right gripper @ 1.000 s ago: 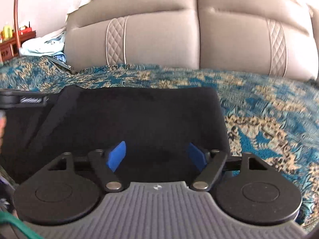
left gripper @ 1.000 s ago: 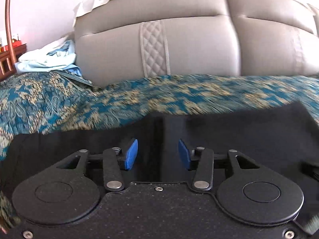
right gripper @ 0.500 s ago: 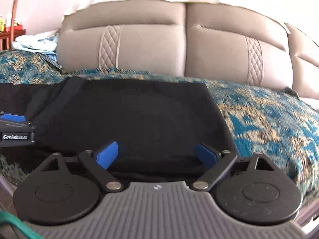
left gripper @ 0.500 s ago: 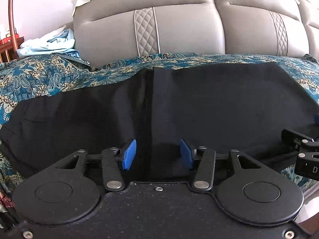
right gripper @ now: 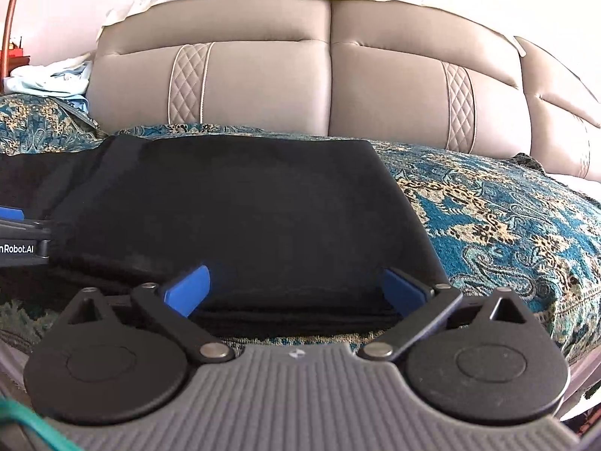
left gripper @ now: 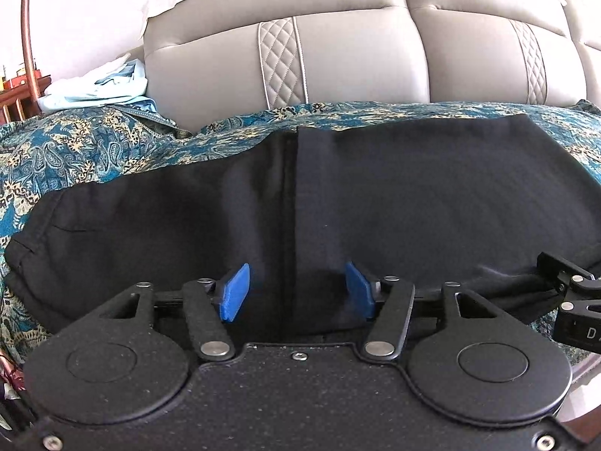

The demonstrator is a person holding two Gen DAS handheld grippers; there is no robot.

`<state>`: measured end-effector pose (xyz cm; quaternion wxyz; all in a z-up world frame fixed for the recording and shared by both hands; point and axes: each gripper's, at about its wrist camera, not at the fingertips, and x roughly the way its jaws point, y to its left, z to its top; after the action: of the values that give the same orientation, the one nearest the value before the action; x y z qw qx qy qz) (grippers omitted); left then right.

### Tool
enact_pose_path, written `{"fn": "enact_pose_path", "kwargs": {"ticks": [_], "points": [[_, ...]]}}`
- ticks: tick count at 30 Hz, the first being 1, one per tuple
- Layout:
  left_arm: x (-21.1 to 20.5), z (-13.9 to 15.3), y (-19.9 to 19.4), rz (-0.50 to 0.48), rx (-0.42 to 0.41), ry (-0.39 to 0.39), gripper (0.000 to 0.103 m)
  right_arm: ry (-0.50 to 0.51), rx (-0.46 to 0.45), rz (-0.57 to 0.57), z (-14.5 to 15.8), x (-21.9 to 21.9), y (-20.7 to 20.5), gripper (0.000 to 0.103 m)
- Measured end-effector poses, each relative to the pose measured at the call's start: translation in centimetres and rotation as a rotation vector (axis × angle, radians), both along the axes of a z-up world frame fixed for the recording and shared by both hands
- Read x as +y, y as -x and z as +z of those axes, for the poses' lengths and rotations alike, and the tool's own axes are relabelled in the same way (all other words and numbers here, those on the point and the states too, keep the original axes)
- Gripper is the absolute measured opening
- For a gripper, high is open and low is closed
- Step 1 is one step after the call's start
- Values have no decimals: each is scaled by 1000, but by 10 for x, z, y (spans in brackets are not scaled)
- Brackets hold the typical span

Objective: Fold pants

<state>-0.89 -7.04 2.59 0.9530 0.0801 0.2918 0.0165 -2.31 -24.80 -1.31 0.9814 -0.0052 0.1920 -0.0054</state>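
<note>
Black pants (left gripper: 375,195) lie flat across the patterned bedspread, stretched left to right with a vertical fold line near the middle. In the right wrist view the pants (right gripper: 244,218) end in a straight right edge. My left gripper (left gripper: 296,293) is open, its blue pads over the near edge of the pants at the fold line. My right gripper (right gripper: 296,289) is wide open at the near edge of the pants' right part. Each gripper shows at the side of the other's view.
The teal and gold bedspread (right gripper: 507,218) covers the bed. A padded grey headboard (left gripper: 338,56) stands behind. Light blue clothes (left gripper: 97,90) are piled at the far left by a wooden chair (left gripper: 30,37).
Both grippers have pulled back toward me and lower, so more of the pants shows. The right gripper has opened wider. The left gripper has opened slightly.
</note>
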Motion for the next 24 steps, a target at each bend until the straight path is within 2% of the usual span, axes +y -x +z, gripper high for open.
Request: {"fn": "enact_pose_path", "kwargs": {"ticks": [4,9,13,20,24], "points": [[4,1,-2,7,10,21,62,-7,-28,-1,3,0,3,103],[13,3,-5,11,28,52,70,20,-156,14,13,10,11,103],[24,6,-5,37,21,60,79,36,-149,46,13,26,2,103],[62,12,1,121,-15,39,80,-1,-139,146,12,59,-7,103],[97,16,6,218,-33,92,87,-27,-127,197,12,77,-11,103]]}}
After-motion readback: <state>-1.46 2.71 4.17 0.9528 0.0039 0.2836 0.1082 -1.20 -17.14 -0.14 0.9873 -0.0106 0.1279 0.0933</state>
